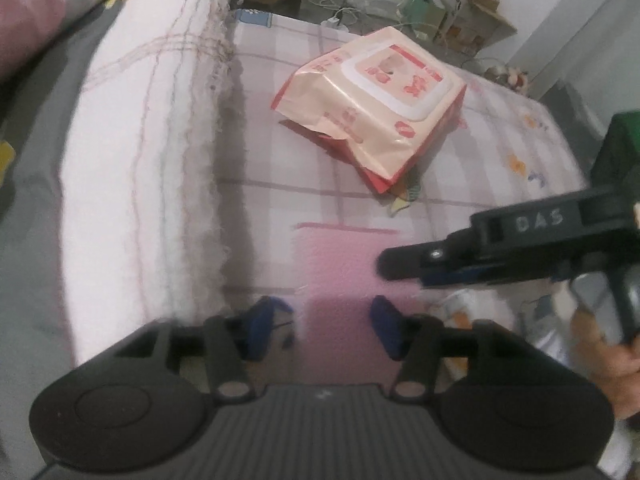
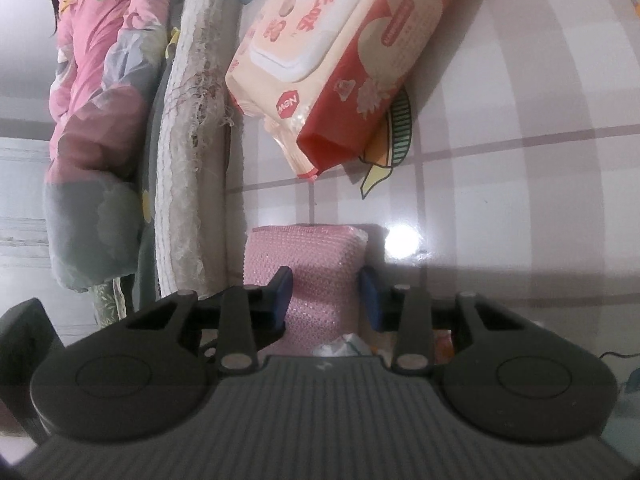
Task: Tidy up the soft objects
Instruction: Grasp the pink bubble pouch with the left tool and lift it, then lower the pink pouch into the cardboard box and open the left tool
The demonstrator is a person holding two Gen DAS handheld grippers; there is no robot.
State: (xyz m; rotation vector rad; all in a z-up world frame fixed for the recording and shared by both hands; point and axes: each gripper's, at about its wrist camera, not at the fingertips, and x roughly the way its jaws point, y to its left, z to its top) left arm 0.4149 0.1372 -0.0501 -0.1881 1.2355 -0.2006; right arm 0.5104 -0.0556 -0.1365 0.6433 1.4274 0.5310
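Pink textured soft pack lay flat on the glossy pale checked bed cover, on the near side of the peach-and-red plastic wet-wipe packs; two such packs were stacked, the peach one on the red one. Right gripper was down over the pink pack, blue pads on either side of it, jaws partly open; the left pad looked to be touching the pack's edge, the right pad just beside it, so a firm grip was not clear. Left gripper hovered over the same pink pack, jaws partly open, holding nothing, pack showing between its blue pads. White frayed woven towel lay left of the wipe packs. A hand held the right gripper's handle at the right edge of the left wrist view.
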